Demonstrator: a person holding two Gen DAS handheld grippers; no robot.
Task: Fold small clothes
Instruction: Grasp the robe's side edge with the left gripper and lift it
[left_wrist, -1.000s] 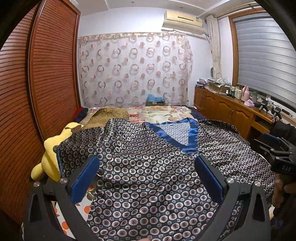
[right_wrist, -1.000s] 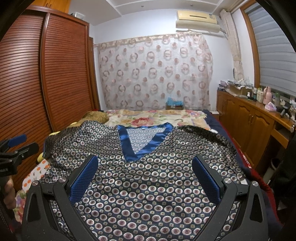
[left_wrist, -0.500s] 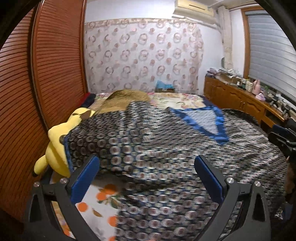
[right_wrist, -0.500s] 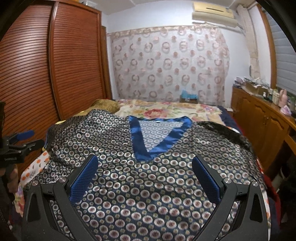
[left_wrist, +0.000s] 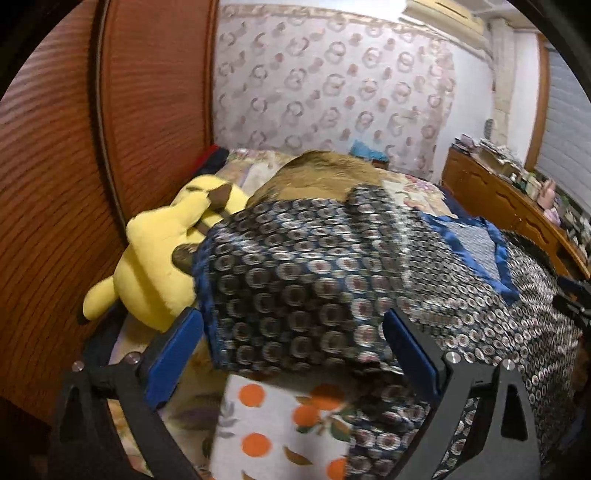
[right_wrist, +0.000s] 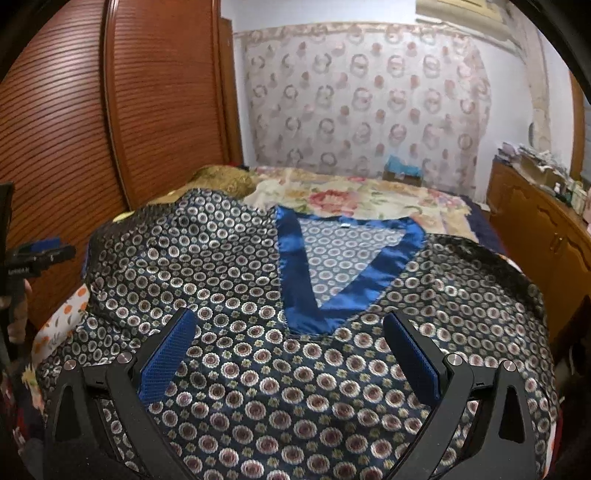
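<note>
Two claws are over the bed, each with two blue-padded fingers. The left gripper has its fingers spread wide, and between them lies the sleeve end of the one garment here, a dark patterned top with a blue satin V-neck trim. Whether the pads touch the cloth I cannot tell; the left view is blurred. The right gripper is spread just as wide, hovering above the chest of the top with the point of the V just ahead of its fingers, pinching nothing.

The top lies face up across the near part of the bed, its neck toward the far wall. Its left sleeve is folded in over the body, with a corner of orange-print sheet showing beside it. One yellow plush toy sits just beside that sleeve, touching its edge, against the wooden wardrobe doors. Beyond the top I count one brown cushion and a floral bedspread, then one small blue box at the foot of the ring-patterned curtain.

The wardrobe closes in the bed's left side. On the right, a low wooden cabinet with clutter on top runs along the wall, with a narrow gap between it and the bed. The right sleeve drapes toward that edge.
</note>
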